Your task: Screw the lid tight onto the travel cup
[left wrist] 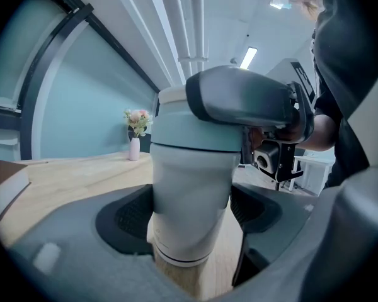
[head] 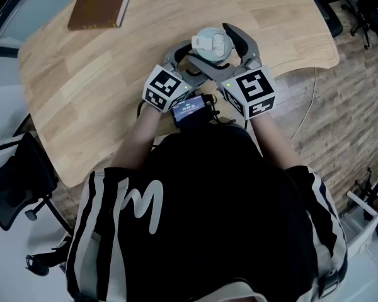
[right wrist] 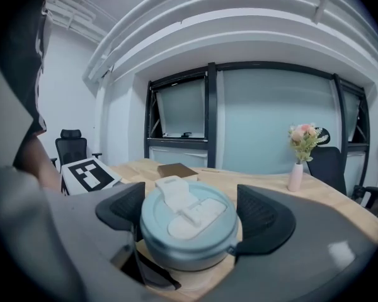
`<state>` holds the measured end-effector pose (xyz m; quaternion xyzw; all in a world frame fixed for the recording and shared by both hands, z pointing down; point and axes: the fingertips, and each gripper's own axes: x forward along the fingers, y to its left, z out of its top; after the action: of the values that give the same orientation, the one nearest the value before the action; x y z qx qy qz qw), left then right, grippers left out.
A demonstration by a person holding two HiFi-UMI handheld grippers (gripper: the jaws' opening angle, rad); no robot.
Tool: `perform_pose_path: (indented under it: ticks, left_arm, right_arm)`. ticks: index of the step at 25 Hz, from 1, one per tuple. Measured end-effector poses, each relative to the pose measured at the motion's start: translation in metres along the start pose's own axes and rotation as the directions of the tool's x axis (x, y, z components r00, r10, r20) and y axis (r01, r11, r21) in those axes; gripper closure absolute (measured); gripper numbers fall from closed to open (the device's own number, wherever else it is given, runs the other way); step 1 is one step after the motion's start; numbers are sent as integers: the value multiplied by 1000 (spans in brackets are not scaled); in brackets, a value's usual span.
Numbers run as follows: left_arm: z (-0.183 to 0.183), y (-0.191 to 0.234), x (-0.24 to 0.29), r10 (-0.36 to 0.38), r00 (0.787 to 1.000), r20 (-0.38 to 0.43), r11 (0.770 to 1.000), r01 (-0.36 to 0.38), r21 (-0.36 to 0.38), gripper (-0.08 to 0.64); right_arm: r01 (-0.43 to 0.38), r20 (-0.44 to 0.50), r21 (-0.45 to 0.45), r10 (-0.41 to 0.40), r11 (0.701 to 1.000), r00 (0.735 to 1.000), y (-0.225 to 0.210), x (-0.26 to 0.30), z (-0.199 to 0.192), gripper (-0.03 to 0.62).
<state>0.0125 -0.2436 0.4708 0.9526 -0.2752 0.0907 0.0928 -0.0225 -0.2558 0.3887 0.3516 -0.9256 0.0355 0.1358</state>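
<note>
The pale blue travel cup (left wrist: 190, 200) stands upright on the wooden table (head: 101, 80), close to the near edge. Its lid (head: 211, 43), light blue with a white flip tab, sits on top. In the left gripper view my left gripper (left wrist: 192, 216) is shut on the cup's body, a pad against each side. From the other side my right gripper (right wrist: 188, 216) is shut on the lid (right wrist: 188, 222), and one of its grey fingers (left wrist: 239, 102) crosses the lid's rim. Both marker cubes sit just in front of the person's chest.
A brown book (head: 99, 8) lies at the table's far left. A small vase of flowers (right wrist: 297, 162) stands farther along the table. Black office chairs (head: 12, 181) are on the floor to the left, and a white cable (head: 309, 112) hangs by the right edge.
</note>
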Motion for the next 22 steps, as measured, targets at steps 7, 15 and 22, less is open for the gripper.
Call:
perform_pose_path:
  ticks: [7, 15, 22]
  left_arm:
    - [-1, 0, -1, 4, 1000, -6, 1000, -4, 0, 172]
    - [-1, -1, -1, 12, 1000, -14, 1000, -12, 8, 172]
    - [-3, -1, -1, 17, 1000, -23, 1000, -16, 8, 172]
  right_arm:
    - [116, 2, 29, -116, 993, 993, -3, -1, 0, 138]
    - [149, 9, 75, -150, 986, 989, -3, -3, 2, 147]
    - [144, 8, 78, -145, 986, 989, 2, -8, 2, 149]
